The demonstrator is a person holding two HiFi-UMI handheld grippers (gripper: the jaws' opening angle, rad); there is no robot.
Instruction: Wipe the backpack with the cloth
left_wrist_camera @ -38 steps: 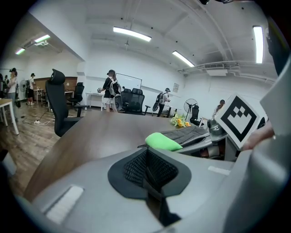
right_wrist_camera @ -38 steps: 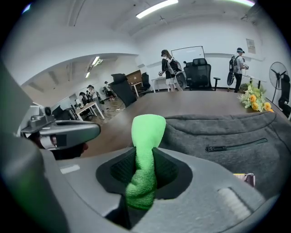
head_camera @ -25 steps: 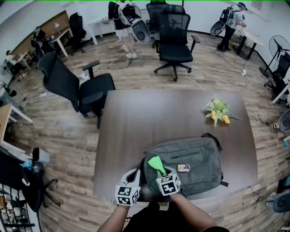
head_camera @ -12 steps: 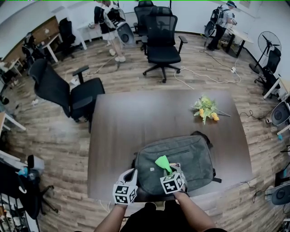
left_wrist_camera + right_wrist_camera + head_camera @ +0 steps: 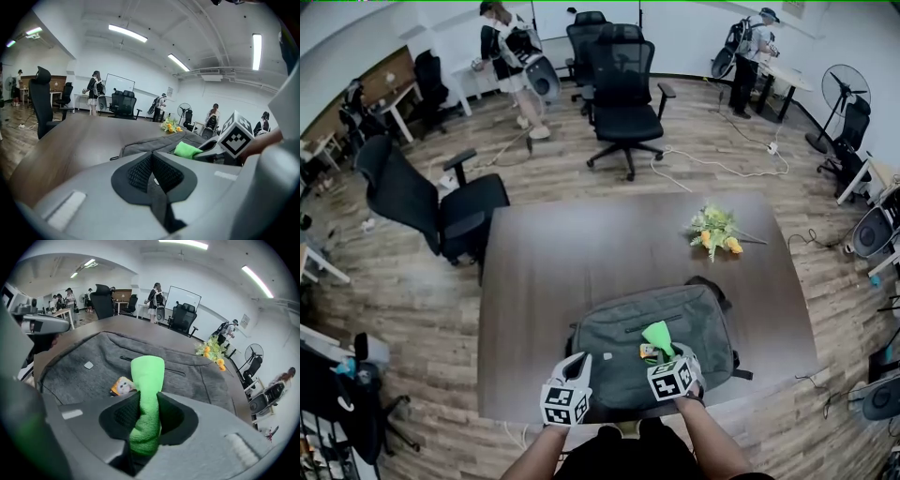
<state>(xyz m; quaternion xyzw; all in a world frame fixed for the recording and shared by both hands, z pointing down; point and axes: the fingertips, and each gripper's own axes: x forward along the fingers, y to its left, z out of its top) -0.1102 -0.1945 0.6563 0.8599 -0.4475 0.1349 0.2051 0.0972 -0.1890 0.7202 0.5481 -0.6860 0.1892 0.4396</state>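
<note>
Two grippers at the near edge of a flat grey fabric backpack [image 5: 614,330].
The left gripper [image 5: 151,174], jaws pressed together on nothing, sits just beside the backpack's near left corner, over the dark wooden table [image 5: 572,253]. The right gripper [image 5: 145,422] is clamped on a rolled bright green cloth [image 5: 147,376], which points over the backpack's front panel beside a small orange tag [image 5: 122,386].

Swivel chairs [image 5: 622,89], desks [image 5: 391,97], a whiteboard [image 5: 120,83] and ceiling strip lights [image 5: 127,33] mark an open office.
</note>
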